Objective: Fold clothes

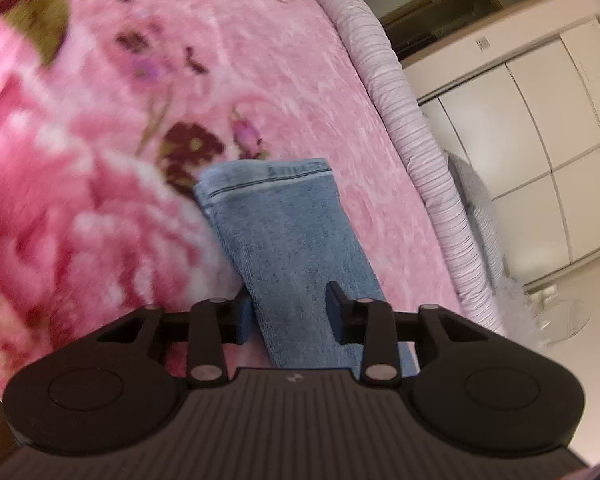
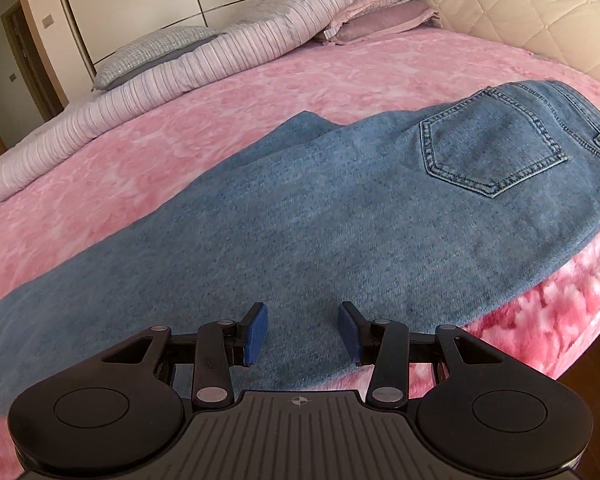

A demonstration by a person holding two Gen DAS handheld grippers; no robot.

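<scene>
Your left gripper (image 1: 290, 314) has a jeans leg (image 1: 288, 240) running up between its fingers. They stand narrow around the denim, but the fabric covers much of the left pad, and you cannot tell from this view whether the pads truly press on it. Check that both layers of the leg are caught before you lift; a grip on the top layer alone would probably let the leg fall open as it travels. The hem (image 1: 268, 174) lies flat on the pink blanket (image 1: 100, 120), so carry it low and straight toward the waist, keeping the leg's edges in line.

Your right gripper (image 2: 303, 330) hovers over the middle of the jeans (image 2: 300, 220) with its fingers at a middling width and nothing between them. I judge that its best use is to steady the cloth near the fold line, or to take the leg's near edge, so the denim does not drag across the soft blanket.

The left view alone shows the hem, the flower pattern of the blanket, the striped quilt (image 1: 400, 100) along the bed's far edge, and the white wardrobe (image 1: 540, 140) beyond.

The right view alone shows the seat of the jeans: the back pocket (image 2: 492, 148) faces up, the waistband sits at far right, and the legs appear already stacked one on the other. It also shows the pillows (image 2: 360, 4) and the padded headboard (image 2: 520, 8).
</scene>
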